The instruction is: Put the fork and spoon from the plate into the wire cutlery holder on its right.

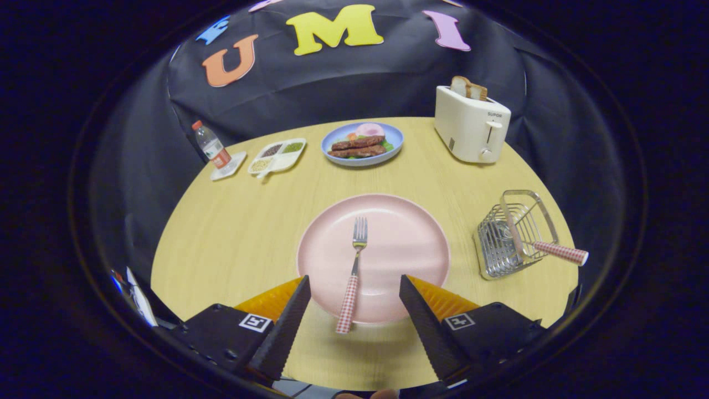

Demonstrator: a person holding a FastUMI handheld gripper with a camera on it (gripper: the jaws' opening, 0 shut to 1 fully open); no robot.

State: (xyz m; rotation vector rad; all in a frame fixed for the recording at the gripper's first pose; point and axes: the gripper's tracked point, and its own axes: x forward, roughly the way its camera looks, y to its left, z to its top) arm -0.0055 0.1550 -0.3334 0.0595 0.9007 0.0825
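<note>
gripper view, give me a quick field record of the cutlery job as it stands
fork: on the pink plate, tines away, checked handle overhanging the near rim between the fingers
spoon: already in the wire cutlery holder, checked handle sticking out to the right
gripper: fingers open, holding nothing, either side of the fork handle
holder position: right of the plate, apart from it
left to do: fork

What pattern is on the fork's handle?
Red-and-white check, on the fork in the gripper view.
</note>
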